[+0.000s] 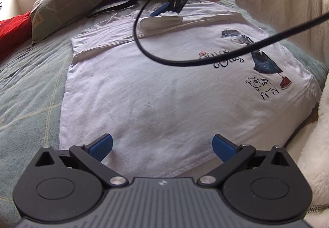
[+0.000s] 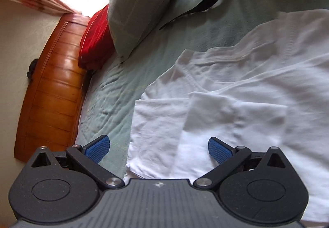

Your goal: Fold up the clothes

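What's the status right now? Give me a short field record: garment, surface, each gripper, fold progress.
garment: white T-shirt, print side up, spread flat
surface: green bedspread
left gripper: open, over the shirt's hem, holding nothing
right gripper: open, above the folded-in sleeve
fold progress: one sleeve turned onto the body; the body not yet folded
nearby: grey-green pillow beyond the shirt

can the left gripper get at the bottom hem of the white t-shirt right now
Probably yes. The left gripper is open, hovering right over the white t-shirt hem, with nothing lying between; the black cable hangs farther up.
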`<move>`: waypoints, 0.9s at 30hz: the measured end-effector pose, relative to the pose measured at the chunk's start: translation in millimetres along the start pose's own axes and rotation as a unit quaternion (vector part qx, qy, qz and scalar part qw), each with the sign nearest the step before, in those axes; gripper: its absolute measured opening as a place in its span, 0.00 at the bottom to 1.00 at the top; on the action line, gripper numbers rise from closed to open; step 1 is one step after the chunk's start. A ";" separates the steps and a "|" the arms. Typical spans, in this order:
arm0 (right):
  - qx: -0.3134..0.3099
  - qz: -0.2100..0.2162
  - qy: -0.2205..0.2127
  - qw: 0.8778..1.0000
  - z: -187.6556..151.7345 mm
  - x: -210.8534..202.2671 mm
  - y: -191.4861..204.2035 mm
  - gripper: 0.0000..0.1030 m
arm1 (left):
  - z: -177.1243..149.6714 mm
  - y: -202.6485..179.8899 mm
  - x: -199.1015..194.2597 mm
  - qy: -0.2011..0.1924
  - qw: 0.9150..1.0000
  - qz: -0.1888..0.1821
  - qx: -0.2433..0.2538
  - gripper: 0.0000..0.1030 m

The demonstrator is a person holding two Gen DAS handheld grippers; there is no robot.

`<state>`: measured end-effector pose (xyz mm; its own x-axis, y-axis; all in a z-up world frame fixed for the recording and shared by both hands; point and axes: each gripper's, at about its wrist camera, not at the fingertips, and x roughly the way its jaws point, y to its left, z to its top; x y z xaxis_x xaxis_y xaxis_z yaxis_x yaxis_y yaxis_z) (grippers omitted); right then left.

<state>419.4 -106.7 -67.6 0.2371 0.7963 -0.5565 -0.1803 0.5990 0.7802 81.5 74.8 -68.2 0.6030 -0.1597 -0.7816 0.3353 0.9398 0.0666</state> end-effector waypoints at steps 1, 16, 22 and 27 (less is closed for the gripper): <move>-0.011 0.000 0.001 1.000 -0.6 0.2 6.3 1.00 | -0.4 0.4 -0.5 0.000 1.000 0.000 -0.002 0.99; 0.038 -0.079 0.003 0.996 -19.9 -59.3 -47.5 1.00 | 1.7 -2.5 5.0 -0.002 1.000 -0.017 0.014 0.99; 0.071 -0.033 -0.010 0.997 -7.2 -42.4 -54.7 1.00 | 1.3 -4.3 3.6 -0.003 1.000 -0.018 0.011 0.99; 0.079 0.017 -0.021 0.997 -7.3 -39.3 -50.6 1.00 | 2.0 -1.5 1.9 -0.003 1.000 -0.016 0.008 0.99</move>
<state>412.3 -167.6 -87.3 0.2731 0.8096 -0.5195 -0.0380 0.5487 0.8351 83.6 72.5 -68.6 0.5957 -0.1911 -0.7802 0.3665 0.9289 0.0524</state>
